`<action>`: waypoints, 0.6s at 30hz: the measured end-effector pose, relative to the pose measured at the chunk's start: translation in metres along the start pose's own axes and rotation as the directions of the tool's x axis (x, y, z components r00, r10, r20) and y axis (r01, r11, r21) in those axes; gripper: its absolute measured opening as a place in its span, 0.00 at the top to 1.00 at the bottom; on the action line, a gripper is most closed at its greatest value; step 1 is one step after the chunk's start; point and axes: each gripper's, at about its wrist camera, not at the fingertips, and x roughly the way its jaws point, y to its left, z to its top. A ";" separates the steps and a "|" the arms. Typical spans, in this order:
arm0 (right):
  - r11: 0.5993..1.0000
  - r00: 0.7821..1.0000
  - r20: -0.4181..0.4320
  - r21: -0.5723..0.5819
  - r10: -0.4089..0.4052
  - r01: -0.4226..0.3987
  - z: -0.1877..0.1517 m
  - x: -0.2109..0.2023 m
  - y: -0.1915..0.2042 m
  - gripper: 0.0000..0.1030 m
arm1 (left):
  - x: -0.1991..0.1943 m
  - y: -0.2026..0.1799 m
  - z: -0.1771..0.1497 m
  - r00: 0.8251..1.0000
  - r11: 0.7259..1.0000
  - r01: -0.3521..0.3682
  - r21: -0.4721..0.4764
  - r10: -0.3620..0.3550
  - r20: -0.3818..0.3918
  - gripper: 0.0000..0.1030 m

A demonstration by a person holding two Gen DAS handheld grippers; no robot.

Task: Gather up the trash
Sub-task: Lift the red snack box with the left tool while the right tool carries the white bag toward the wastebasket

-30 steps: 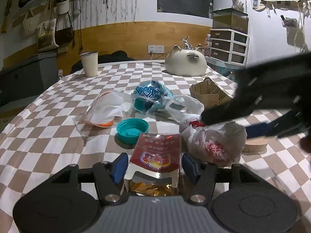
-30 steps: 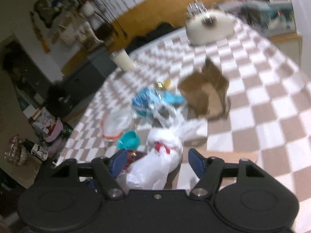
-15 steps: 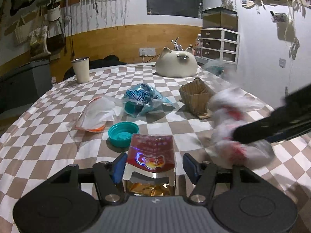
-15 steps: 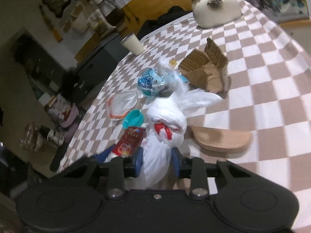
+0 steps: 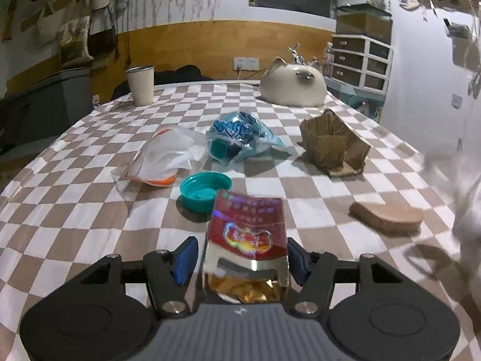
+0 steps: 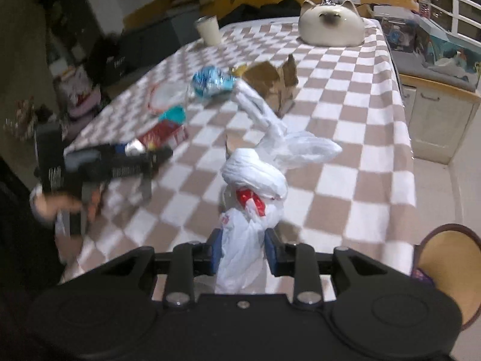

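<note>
Right tool (image 6: 243, 248) clamps your white bag (image 6: 255, 180); left tool (image 5: 242, 258) brackets the red packet (image 5: 248, 228), contact unclear. Teal lid (image 5: 206, 186) at 11 o'clock, blue wrapper (image 5: 240, 138) at 12 remain.

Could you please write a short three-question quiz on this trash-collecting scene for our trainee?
1. True or false: the right hand-held gripper is shut on the knotted white plastic bag.
2. Multiple choice: what lies between the open fingers of the left hand-held gripper? A) the teal lid B) the red snack packet C) the torn cardboard box
3. Fill in: the blue wrapper lies on the table between the clear zip bag and the ____.

Key: 1 true; 2 B; 3 torn cardboard box.
</note>
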 end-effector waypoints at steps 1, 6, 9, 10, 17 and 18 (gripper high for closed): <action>1.000 1.000 -0.001 -0.003 0.002 -0.002 -0.003 -0.002 -0.002 0.68 | 0.001 -0.001 0.001 1.000 1.000 0.001 -0.003 -0.001 0.005 0.39; 1.000 0.999 0.042 0.026 0.000 -0.001 -0.007 0.002 -0.003 0.65 | 0.010 -0.008 0.006 0.999 0.999 -0.031 -0.014 0.031 -0.016 0.40; 0.998 0.997 0.071 0.058 -0.032 0.028 -0.009 0.007 0.001 0.64 | 0.012 -0.015 0.007 0.997 0.997 -0.073 -0.010 0.073 -0.013 0.49; 0.997 0.996 0.079 0.065 -0.043 0.038 -0.009 0.008 0.003 0.63 | 0.010 -0.019 0.007 0.996 0.996 -0.087 -0.003 0.087 -0.010 0.49; 0.990 0.995 0.060 0.127 -0.075 0.067 -0.015 0.023 0.002 0.59 | -0.011 -0.037 -0.007 0.997 0.995 -0.082 -0.051 0.081 -0.016 0.49; 0.990 0.995 0.069 0.127 -0.073 0.064 -0.016 0.023 0.001 0.61 | -0.015 -0.040 -0.010 0.997 0.995 -0.082 -0.057 0.081 -0.016 0.49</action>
